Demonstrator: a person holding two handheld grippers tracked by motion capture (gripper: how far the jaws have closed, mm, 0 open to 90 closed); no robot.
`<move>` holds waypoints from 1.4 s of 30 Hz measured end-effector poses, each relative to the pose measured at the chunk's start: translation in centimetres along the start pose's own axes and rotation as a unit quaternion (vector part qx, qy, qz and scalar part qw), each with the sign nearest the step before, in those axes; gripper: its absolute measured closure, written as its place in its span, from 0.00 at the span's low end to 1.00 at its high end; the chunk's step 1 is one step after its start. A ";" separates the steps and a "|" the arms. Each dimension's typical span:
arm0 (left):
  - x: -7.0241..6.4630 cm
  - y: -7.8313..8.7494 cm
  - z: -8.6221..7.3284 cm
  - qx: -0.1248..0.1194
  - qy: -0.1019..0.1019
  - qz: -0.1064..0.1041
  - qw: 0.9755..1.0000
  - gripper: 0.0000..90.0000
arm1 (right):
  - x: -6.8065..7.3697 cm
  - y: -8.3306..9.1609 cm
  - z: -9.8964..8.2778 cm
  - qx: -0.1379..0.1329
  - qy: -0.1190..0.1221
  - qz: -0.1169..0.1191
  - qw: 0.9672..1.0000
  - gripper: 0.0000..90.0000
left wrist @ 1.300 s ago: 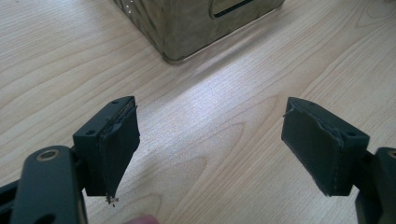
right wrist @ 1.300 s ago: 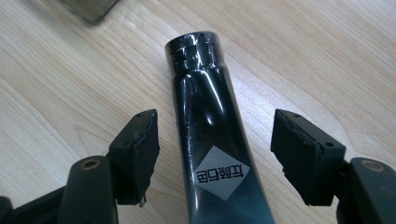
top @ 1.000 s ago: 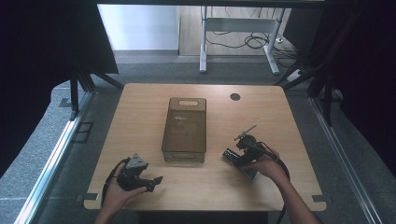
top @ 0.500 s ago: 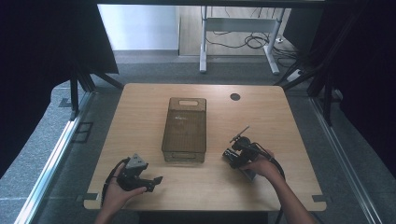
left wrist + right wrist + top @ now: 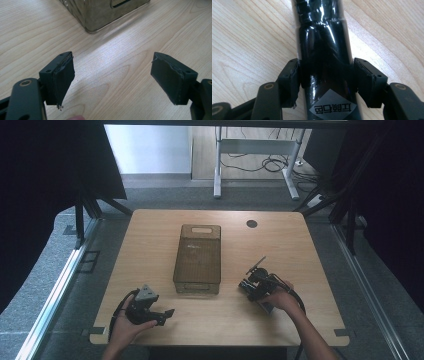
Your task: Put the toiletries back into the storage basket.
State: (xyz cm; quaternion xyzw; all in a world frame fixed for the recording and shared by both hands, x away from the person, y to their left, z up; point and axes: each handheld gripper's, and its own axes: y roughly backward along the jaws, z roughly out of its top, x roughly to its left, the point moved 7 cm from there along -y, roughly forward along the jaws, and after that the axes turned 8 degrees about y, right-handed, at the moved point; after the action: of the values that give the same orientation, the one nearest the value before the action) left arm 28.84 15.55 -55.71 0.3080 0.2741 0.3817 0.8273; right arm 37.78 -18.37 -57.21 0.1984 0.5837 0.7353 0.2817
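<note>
A long black packet [image 5: 323, 50] in glossy clear wrap, with a white label, lies on the wooden table [image 5: 300, 245]. My right gripper [image 5: 325, 80] straddles it; the jaws have just been closing and both pads now press its sides. In the high view the right gripper [image 5: 252, 287] sits right of the box, with the packet's thin end [image 5: 259, 264] sticking out beyond it. My left gripper [image 5: 167, 312] rests near the table's front left corner. Its jaws [image 5: 112, 77] stand wide open over bare wood with nothing between them.
A brown see-through box [image 5: 197, 257] with a handle slot stands in the middle of the table; its near corner [image 5: 100, 10] lies just ahead of the left gripper. A dark round cable hole [image 5: 251, 224] sits at the back right. Black curtains flank the table.
The right gripper's jaws have closed in on the black packet and the hand has shifted slightly towards the box. The left hand has stayed where it was.
</note>
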 end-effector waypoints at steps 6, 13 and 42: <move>0.0 0.0 0.0 0.001 -0.002 0.000 1.000 0.22 | -0.1 0.0 0.1 0.000 0.005 0.003 1.000 0.49; -0.1 0.0 0.0 0.001 -0.002 -0.001 1.000 0.22 | -0.3 0.1 0.2 0.011 -0.001 0.015 1.000 0.50; -0.2 0.2 0.1 -0.002 0.000 -0.003 1.000 0.22 | -0.3 4.3 1.3 -0.029 -0.033 0.057 0.997 0.52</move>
State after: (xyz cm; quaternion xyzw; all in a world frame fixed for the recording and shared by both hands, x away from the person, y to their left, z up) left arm 28.74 15.47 -55.48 0.3053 0.2743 0.3796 0.8291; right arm 38.09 -18.30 -52.75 0.2471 0.5400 0.7599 0.2644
